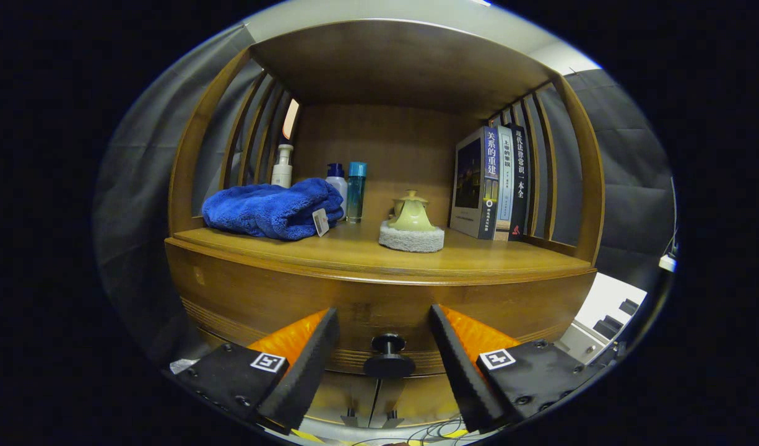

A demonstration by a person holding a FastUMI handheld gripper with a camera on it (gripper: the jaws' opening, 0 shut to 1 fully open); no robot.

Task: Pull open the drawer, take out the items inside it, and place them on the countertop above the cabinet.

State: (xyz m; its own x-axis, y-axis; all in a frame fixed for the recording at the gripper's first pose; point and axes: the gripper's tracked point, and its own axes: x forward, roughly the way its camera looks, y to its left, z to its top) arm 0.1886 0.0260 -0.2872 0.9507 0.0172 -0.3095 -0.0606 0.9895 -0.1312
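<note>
The gripper (384, 328) is sitting at the bottom centre of the frame with its two fingers spread apart, released and grasping nothing. The dark round knob (389, 356) of the drawer (293, 297) is lying in the gap between the fingertips, with clear space showing on both sides of it, so neither finger is pressing on it. The drawer front is stretching across the lower middle of the frame as a curved wooden band, and it is sitting closed, flush under the countertop (355, 251); whatever it holds is hidden behind it.

Above the drawer, the countertop is running across the middle of the frame, under a wooden shelf with slatted sides. At the left of the countertop a blue towel (271, 209) is lying folded in a heap, with a small tag hanging at its near right edge. Behind the towel, a pale pump bottle (283, 166) is standing upright toward the upper left, and just to the right of the towel a white bottle with a dark cap (337, 179) and a teal bottle (356, 192) are standing side by side. Near the centre, a yellowish-green teapot (410, 214) is resting on a round grey pad (412, 238). At the right, three books (494, 183) are standing upright together, touching one another, beside the right-hand slats.
</note>
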